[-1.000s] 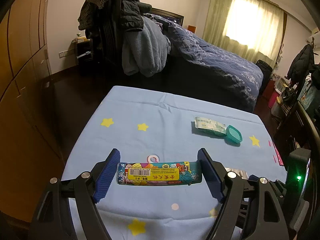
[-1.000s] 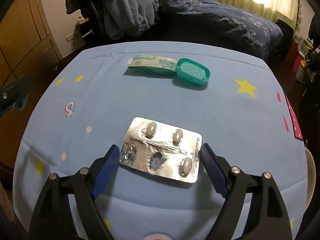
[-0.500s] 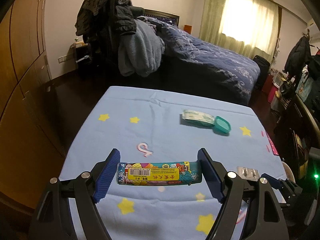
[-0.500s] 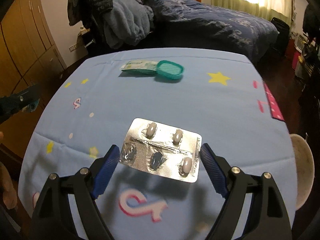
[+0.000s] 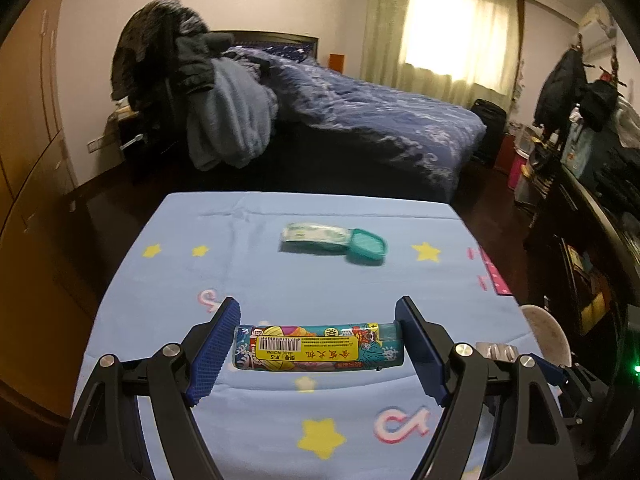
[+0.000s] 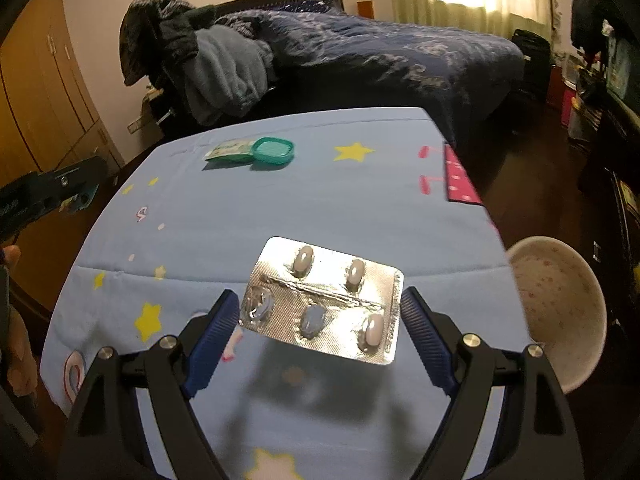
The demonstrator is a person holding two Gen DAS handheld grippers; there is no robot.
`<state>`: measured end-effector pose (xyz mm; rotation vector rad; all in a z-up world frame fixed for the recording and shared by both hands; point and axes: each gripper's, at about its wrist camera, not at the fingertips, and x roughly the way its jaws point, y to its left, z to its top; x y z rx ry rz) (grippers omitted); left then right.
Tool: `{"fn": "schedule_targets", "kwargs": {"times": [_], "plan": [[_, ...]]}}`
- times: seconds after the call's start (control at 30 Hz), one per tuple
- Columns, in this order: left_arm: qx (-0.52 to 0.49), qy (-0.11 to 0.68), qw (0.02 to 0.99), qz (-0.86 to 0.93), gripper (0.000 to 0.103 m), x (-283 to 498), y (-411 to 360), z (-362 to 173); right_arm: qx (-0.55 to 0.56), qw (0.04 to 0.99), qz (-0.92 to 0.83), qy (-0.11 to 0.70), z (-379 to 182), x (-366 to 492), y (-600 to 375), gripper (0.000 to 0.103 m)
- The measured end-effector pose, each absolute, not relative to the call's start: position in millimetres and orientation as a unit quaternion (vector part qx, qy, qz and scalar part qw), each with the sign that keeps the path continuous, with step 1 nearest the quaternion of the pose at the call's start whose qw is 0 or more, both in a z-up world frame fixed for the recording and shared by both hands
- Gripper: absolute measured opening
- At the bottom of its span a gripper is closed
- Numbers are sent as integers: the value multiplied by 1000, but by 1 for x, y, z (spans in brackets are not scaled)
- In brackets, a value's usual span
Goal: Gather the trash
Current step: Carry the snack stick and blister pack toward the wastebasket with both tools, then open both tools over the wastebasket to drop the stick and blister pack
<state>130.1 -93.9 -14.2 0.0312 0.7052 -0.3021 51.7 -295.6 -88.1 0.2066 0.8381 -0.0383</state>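
My left gripper [image 5: 317, 309] is shut on a long colourful wrapper [image 5: 318, 346] with a yellow barcode label, held crosswise just above the blue star-print tablecloth [image 5: 280, 276]. A silver blister pack [image 6: 324, 300] with a few pills hangs tilted above the cloth, my right gripper [image 6: 319, 297] shut on its two ends; its shadow falls below. At the table's far side lie a green-white packet [image 5: 312, 236] and a teal lid [image 5: 366, 246], touching each other. The same packet [image 6: 228, 150] and lid [image 6: 274, 152] also show in the right wrist view.
A white speckled bin [image 6: 560, 308] stands off the table's right edge, level with the right gripper. A bed with a dark blue duvet [image 5: 380, 120] and a chair piled with clothes [image 5: 192, 92] lie beyond the table. Wooden wardrobes [image 5: 28, 128] line the left wall.
Both grippers have drawn back toward the table's near edge and risen a little, each keeping its item. The packet and lid look farther off, and the white bin has come into view at right.
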Motion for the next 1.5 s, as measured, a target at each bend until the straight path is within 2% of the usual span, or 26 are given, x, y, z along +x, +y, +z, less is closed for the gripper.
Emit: {"fn": "schedule_targets", "kwargs": {"times": [0.87, 1.5], "plan": [[90, 328, 891, -300, 80, 100, -269, -12, 162, 910, -170, 341, -78, -46, -446, 83], [147, 344, 840, -392, 80, 93, -425, -45, 180, 882, -254, 354, -128, -59, -536, 83]]}}
